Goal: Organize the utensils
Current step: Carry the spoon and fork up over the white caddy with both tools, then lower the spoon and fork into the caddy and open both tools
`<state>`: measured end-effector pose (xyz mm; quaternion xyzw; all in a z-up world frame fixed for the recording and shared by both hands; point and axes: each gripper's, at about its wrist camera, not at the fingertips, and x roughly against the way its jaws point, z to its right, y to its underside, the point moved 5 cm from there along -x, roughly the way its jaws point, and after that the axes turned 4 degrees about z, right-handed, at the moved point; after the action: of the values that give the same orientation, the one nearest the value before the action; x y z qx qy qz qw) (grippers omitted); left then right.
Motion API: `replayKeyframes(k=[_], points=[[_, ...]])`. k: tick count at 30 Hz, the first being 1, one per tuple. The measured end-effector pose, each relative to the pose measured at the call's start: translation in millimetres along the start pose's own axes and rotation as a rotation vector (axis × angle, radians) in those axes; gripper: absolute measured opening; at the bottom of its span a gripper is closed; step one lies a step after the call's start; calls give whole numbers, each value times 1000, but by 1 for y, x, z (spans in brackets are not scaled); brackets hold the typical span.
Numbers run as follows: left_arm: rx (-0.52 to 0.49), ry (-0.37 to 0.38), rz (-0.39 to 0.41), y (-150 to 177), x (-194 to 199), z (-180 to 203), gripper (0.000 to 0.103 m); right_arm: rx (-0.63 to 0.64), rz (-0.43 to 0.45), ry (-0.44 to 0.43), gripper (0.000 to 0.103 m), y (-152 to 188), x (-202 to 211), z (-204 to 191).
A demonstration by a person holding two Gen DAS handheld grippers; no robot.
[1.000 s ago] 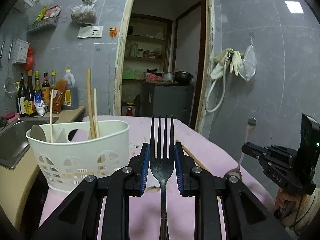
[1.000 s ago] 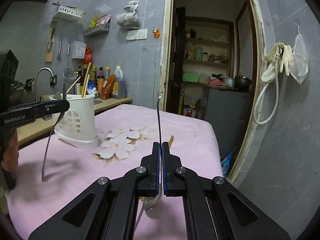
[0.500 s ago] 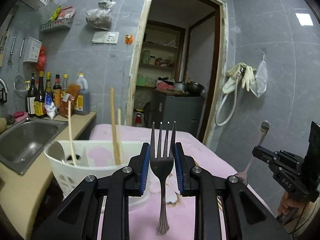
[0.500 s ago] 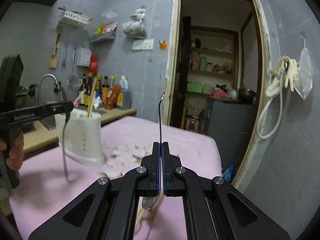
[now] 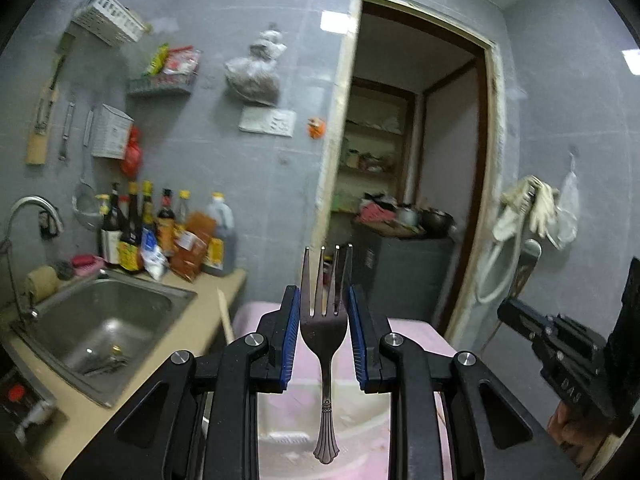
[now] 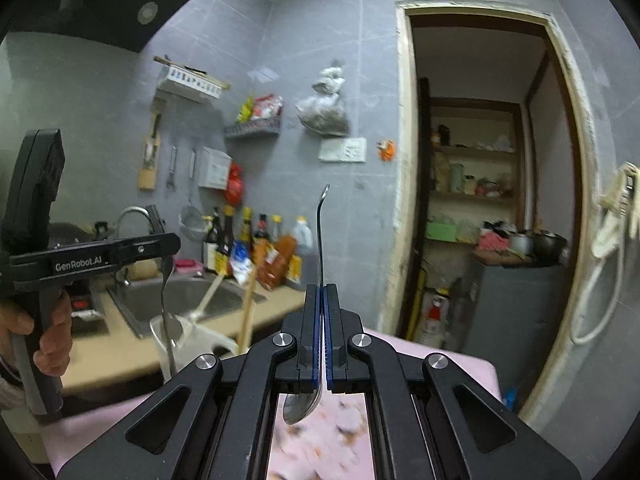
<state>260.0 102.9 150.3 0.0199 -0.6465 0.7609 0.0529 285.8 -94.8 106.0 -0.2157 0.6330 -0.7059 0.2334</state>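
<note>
holder [image 6: 188, 344]: base hidden, blurred | spoon [image 6: 304, 402]: bowl partly behind fingers | tablecloth [image 6: 320, 440]: blurred

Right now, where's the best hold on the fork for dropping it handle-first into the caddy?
Probably the head, just below the tines, jaws closing on both edges from the sides, as the left gripper does. The fork hangs tines up, leaving its slim handle free to enter the white caddy below.

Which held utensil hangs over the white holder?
The fork in the left gripper: its handle dangles above the white holder. The spoon in the right gripper hangs over the pink cloth.
</note>
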Motion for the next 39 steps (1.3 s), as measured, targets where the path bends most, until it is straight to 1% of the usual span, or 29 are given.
replayKeyframes(k=[4, 6, 12, 16, 23, 26, 28, 32, 39], points=[[12, -60, 21, -18, -5, -25, 20, 2, 18, -49, 0, -12, -28, -19], [9, -90, 31, -22, -7, -35, 20, 6, 15, -67, 0, -14, -41, -30], [-7, -171, 40, -13, -17, -58, 20, 13, -29, -102, 0, 0, -68, -44], [21, -156, 18, -7, -26, -63, 20, 10, -64, -108, 0, 14, -74, -45], [4, -144, 35, -11, -25, -56, 20, 12, -82, -105, 0, 20, -75, -40], [-7, -141, 26, -10, -27, -53, 20, 11, -85, -106, 0, 21, -76, -40], [-12, -140, 4, -4, -32, -52, 20, 11, -89, -109, 0, 22, -76, -41], [4, -145, -47, 19, -46, -55, 20, 6, -110, -117, 0, 30, -78, -43], [21, -154, -126, 61, -62, -60, 20, -1, -195, -147, 0, 65, -83, -49]])
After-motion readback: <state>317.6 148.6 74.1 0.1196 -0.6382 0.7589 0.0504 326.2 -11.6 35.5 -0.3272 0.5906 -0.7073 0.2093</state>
